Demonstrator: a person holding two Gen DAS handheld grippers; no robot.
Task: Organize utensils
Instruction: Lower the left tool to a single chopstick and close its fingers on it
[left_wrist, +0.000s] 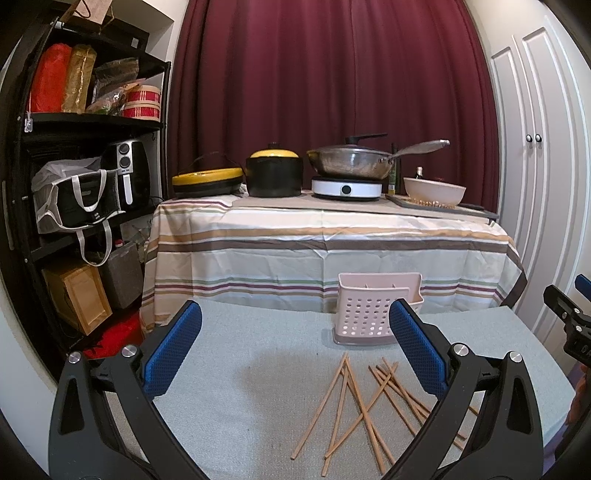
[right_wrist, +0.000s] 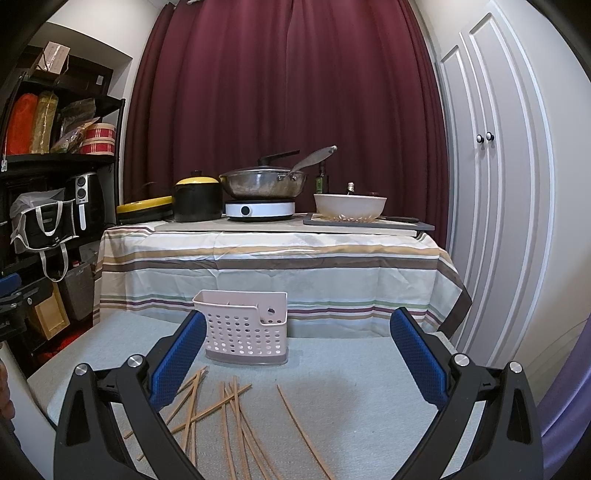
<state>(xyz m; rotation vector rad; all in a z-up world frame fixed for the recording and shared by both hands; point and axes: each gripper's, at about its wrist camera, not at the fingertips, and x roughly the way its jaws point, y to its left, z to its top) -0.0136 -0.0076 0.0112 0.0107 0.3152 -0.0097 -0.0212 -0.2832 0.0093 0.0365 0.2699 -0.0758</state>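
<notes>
Several wooden chopsticks (left_wrist: 364, 400) lie scattered and crossed on the pale grey-green mat (left_wrist: 236, 369), seen too in the right wrist view as chopsticks (right_wrist: 229, 410). Behind them stands a pink perforated utensil holder (left_wrist: 371, 308), upright near the mat's far edge; the right wrist view shows the same holder (right_wrist: 245, 326). My left gripper (left_wrist: 295, 347) hovers open above the mat, with the chopsticks mostly under its right finger. My right gripper (right_wrist: 297, 354) is open as well, the chopsticks low between its fingers. Nothing is held by either.
Behind the mat, a table with a striped cloth (left_wrist: 325, 251) carries pots, a wok on a burner (left_wrist: 347, 186) and a white bowl (left_wrist: 434, 192). A black shelf (left_wrist: 74, 184) fills the left side. White cupboard doors (right_wrist: 487, 184) stand at the right.
</notes>
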